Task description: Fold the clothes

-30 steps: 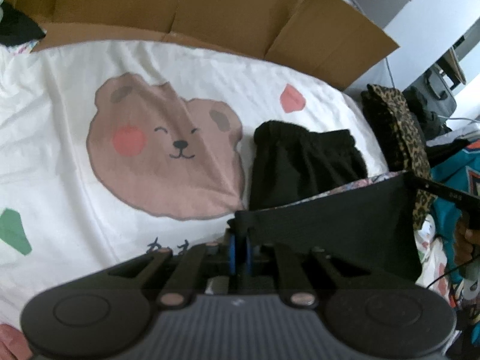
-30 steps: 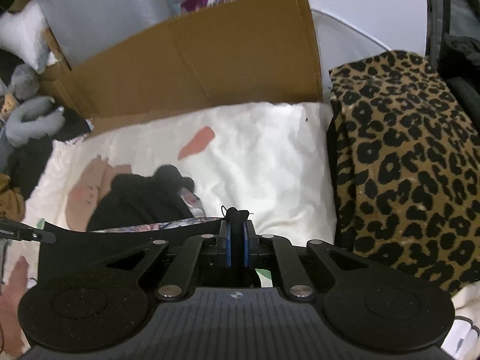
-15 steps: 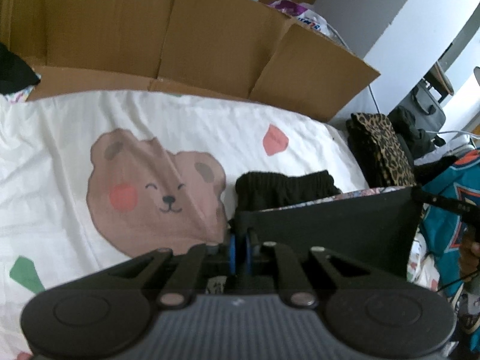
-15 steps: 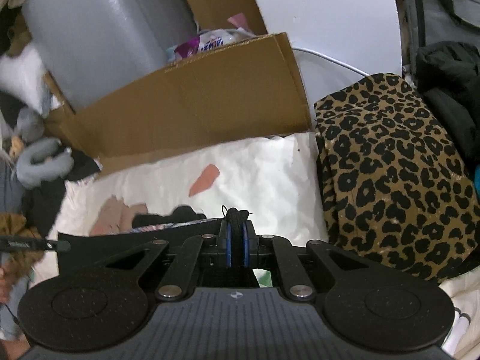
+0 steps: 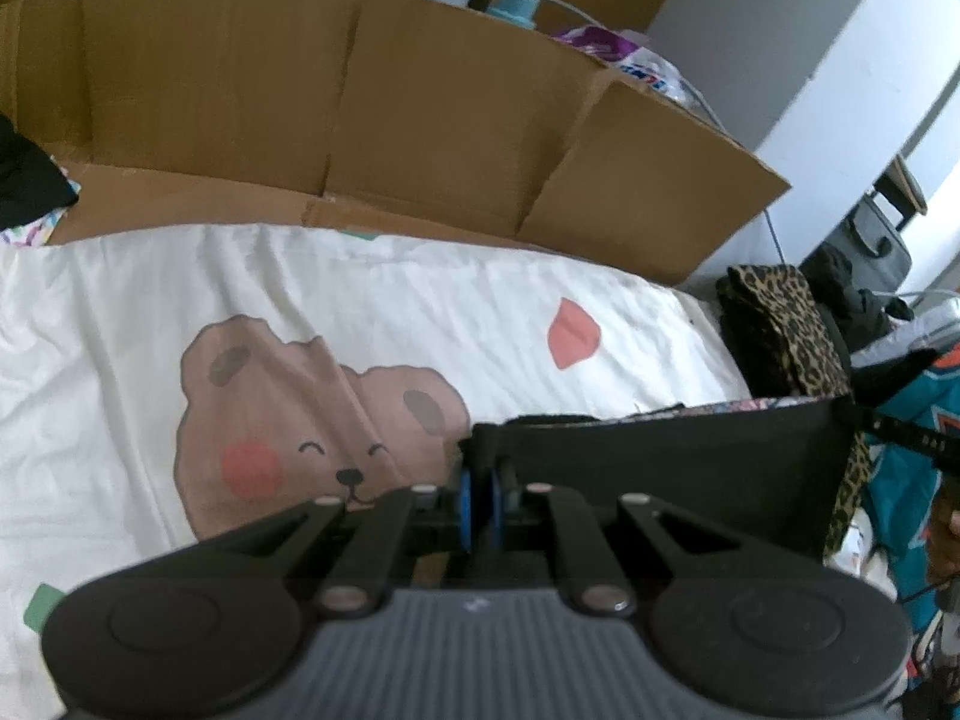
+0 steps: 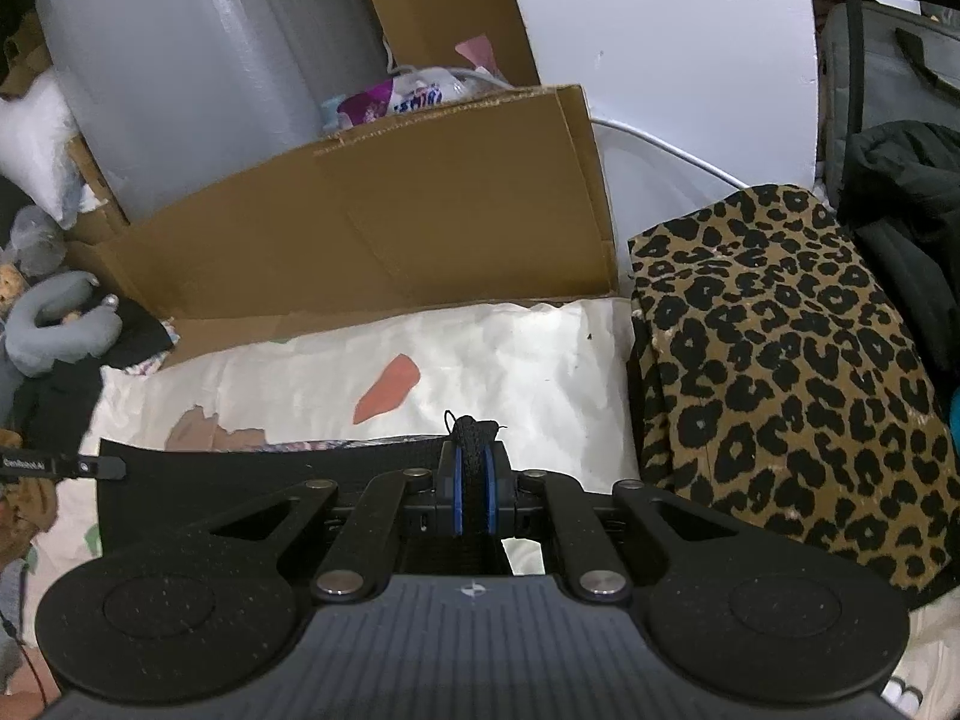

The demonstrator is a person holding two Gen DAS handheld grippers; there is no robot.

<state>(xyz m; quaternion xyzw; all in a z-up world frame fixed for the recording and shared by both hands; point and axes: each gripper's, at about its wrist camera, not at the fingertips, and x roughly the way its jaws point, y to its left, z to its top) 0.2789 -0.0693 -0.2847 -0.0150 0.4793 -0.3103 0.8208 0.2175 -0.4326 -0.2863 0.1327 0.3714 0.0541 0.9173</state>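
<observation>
A black garment (image 5: 660, 468) with a patterned inner side hangs stretched flat between my two grippers above the bed. My left gripper (image 5: 480, 462) is shut on its left top corner, and the cloth bunches between the blue pads. Its far corner is pinched by the right gripper (image 5: 900, 429) at the right edge. In the right wrist view my right gripper (image 6: 474, 450) is shut on a knot of the same black garment (image 6: 240, 480), which runs left to the left gripper (image 6: 60, 466). The cloth hides what lies on the bed behind it.
The bed has a white sheet (image 5: 420, 312) with a brown bear print (image 5: 288, 414). A cardboard wall (image 5: 420, 120) stands behind it. A leopard-print cloth (image 6: 780, 360) lies at the bed's right, with a dark jacket (image 6: 900, 192) beyond it and a grey plush toy (image 6: 54, 330) at the left.
Both grippers have risen with the black garment held taut. The folded black piece on the bed, visible before, is now almost wholly hidden behind the held cloth.
</observation>
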